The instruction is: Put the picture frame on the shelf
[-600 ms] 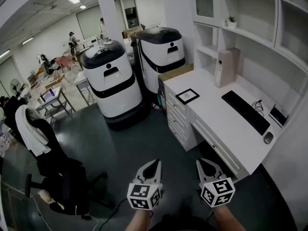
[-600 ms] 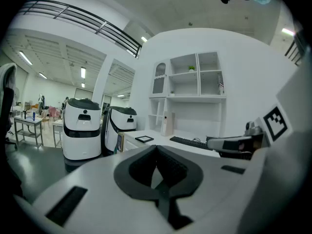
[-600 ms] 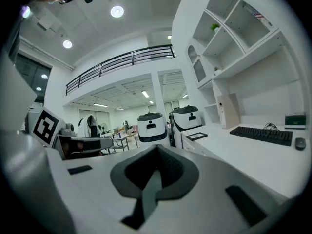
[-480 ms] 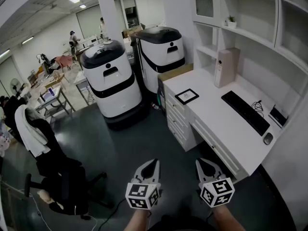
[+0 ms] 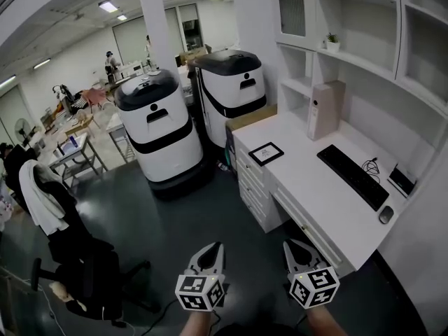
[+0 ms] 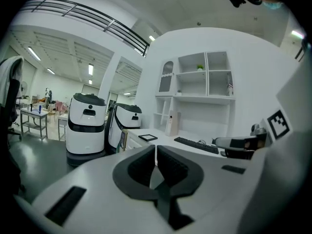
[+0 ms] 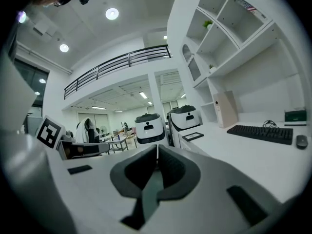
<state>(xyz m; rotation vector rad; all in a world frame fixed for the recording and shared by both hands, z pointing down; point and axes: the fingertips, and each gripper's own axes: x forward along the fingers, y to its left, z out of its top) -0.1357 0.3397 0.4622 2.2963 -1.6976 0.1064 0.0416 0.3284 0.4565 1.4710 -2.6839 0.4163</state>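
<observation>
**Nearing the desk, both tongs closed and empty**

The white desk point(image 5: 308, 180) runs beneath the wall shelf point(image 5: 364, 63). The picture frame point(image 5: 267, 153) lies flat by the desk's far front corner, well apart from the left gripper point(image 5: 212, 249) and right gripper point(image 5: 292, 248), whose jaws meet on nothing. The step is probably the approach: step closer, open one pair, and take the frame by an edge, tipping it up first. One upper shelf compartment holds a small potted plant point(image 5: 332, 40); the lower ones look bare.

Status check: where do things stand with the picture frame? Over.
Left gripper and right gripper: jaws shut, both empty. Picture frame flat on the desk's far end, untouched. Nothing on top of it.
</observation>
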